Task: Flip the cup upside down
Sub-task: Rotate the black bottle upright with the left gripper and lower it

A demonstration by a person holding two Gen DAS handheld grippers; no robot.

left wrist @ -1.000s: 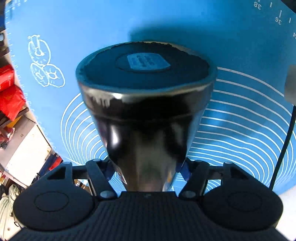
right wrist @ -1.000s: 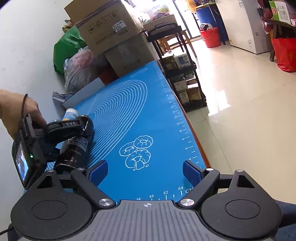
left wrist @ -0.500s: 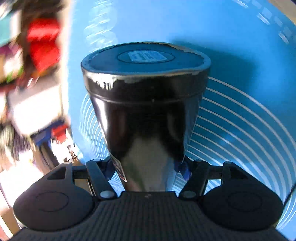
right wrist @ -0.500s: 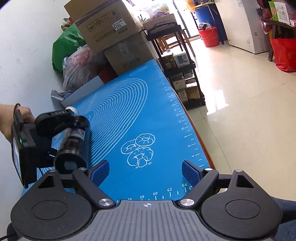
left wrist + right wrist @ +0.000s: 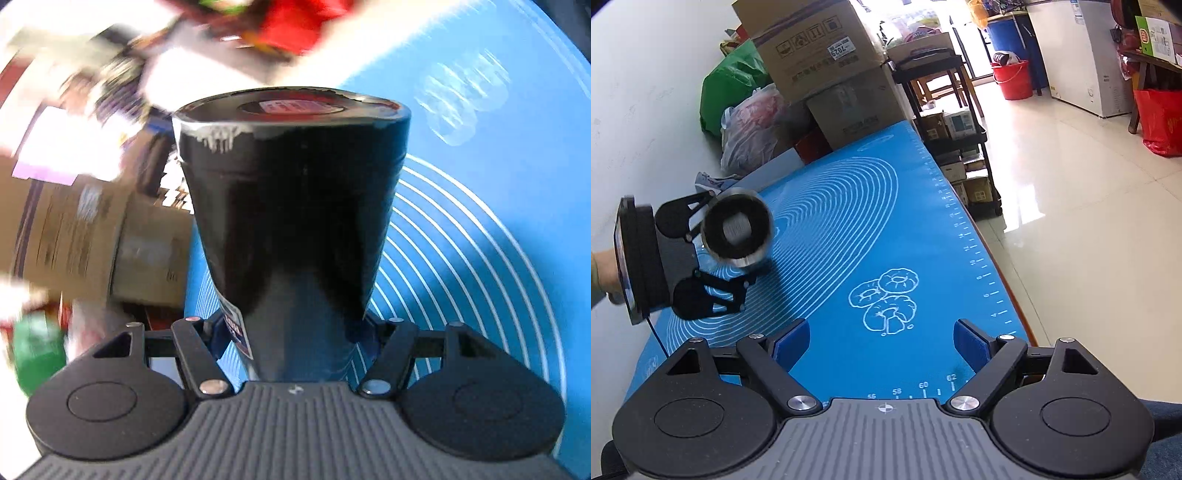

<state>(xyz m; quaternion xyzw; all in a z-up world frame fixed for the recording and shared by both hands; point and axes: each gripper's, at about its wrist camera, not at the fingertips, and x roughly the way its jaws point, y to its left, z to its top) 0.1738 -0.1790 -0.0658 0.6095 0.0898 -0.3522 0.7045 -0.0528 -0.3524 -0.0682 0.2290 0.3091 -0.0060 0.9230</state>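
Left gripper (image 5: 291, 328) fingers clamp glossy black metal cup (image 5: 291, 206), held off blue silicone baking mat (image 5: 886, 236), base sticker unreadable. Right gripper (image 5: 882, 345) fingers spread, empty. Cardboard box (image 5: 816, 48) label reads "7025".

Glossy tiled floor (image 5: 1071, 192), perhaps sunlit.
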